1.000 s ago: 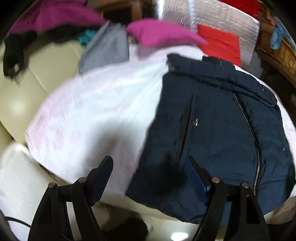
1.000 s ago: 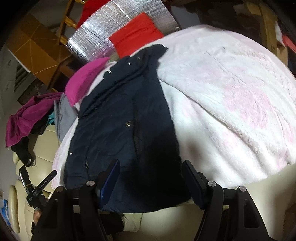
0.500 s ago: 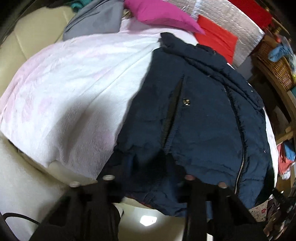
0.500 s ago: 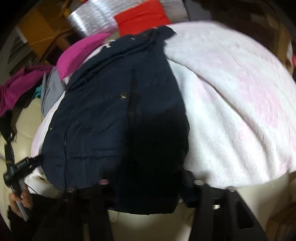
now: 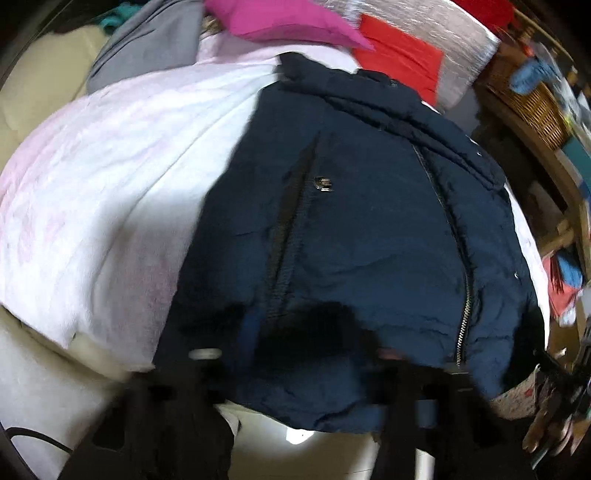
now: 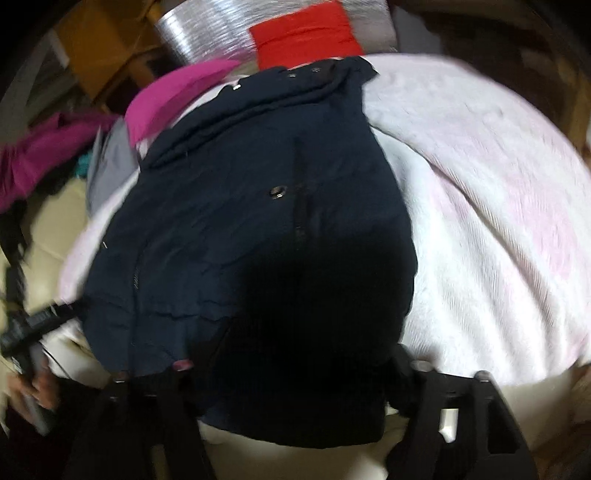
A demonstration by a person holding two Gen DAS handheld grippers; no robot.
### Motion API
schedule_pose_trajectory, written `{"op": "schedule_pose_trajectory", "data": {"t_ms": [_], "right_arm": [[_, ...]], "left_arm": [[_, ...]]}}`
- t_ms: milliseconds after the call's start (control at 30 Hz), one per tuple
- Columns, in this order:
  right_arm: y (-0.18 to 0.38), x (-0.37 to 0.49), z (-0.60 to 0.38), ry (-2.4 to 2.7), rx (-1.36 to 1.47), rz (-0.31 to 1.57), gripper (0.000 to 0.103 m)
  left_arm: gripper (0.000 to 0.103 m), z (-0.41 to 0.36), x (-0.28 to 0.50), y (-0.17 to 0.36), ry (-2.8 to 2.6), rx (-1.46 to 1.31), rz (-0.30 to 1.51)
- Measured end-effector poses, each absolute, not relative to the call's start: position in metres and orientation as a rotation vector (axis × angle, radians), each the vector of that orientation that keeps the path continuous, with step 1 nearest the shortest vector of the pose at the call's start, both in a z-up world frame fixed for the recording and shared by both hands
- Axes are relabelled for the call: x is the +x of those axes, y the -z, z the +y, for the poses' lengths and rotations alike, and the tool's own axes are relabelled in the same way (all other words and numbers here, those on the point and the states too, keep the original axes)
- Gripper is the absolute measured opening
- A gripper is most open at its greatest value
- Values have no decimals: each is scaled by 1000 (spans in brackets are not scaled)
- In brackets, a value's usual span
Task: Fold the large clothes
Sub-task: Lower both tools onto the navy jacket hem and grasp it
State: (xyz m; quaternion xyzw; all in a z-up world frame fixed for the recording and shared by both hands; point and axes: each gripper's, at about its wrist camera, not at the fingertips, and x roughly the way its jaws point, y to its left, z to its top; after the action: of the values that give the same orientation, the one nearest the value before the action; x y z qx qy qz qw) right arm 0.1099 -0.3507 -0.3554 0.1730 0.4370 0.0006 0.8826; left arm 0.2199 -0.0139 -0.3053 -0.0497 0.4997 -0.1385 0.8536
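Note:
A navy padded jacket (image 5: 369, 229) lies front up on a pale pink blanket (image 5: 110, 184), collar away from me, zip closed. It also shows in the right wrist view (image 6: 229, 221). My left gripper (image 5: 295, 354) is open over the jacket's near hem at its left half, fingers blurred. My right gripper (image 6: 291, 365) is open over the near hem at its right half, in dark shadow. Neither holds cloth that I can see.
The blanket (image 6: 498, 221) covers a cream sofa (image 5: 37, 387). A magenta garment (image 5: 288, 22), a grey garment (image 5: 147, 55), a red cloth (image 5: 402, 59) and a silver padded sheet (image 6: 207, 26) lie beyond the collar. A wicker basket (image 5: 528, 99) stands at right.
Both grippers have moved from beside the jacket to over its near hem, the left one rightward and the right one leftward. The jacket has not shifted.

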Motion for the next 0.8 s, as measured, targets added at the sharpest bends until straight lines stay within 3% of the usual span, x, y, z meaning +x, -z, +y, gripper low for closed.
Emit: {"op": "schedule_pose_trajectory", "data": {"t_ms": [67,133,267,400,467,500,533,567,800], "right_arm": [[342,107,-352,-38,365,845,25],[325,101,-352,-55,363,774,22],[297,98,-363,-93,419,645,21],[278,110,-375,-124,473,595,21],[286,120,-375,-125,505,617,21],[291,124,-374,-123,527,639,21],[294,128,-374,-121,540,656,21],[294,130,-372,-120,549,668,21],[301,129,-376,-137,611,666,21]], "left_arm": [[0,-17,220,298,306,-74,1014],[0,-13,223,289,412,-173,995],[0,-20,213,252,469,-113,836],[0,-11,226,235,384,-70,832],[7,11,235,239,330,-105,881],[30,21,237,243,296,-115,917],[64,31,237,249,262,-129,957],[75,42,240,257,228,-157,1001],[77,56,247,318,259,-367,1243]]}}
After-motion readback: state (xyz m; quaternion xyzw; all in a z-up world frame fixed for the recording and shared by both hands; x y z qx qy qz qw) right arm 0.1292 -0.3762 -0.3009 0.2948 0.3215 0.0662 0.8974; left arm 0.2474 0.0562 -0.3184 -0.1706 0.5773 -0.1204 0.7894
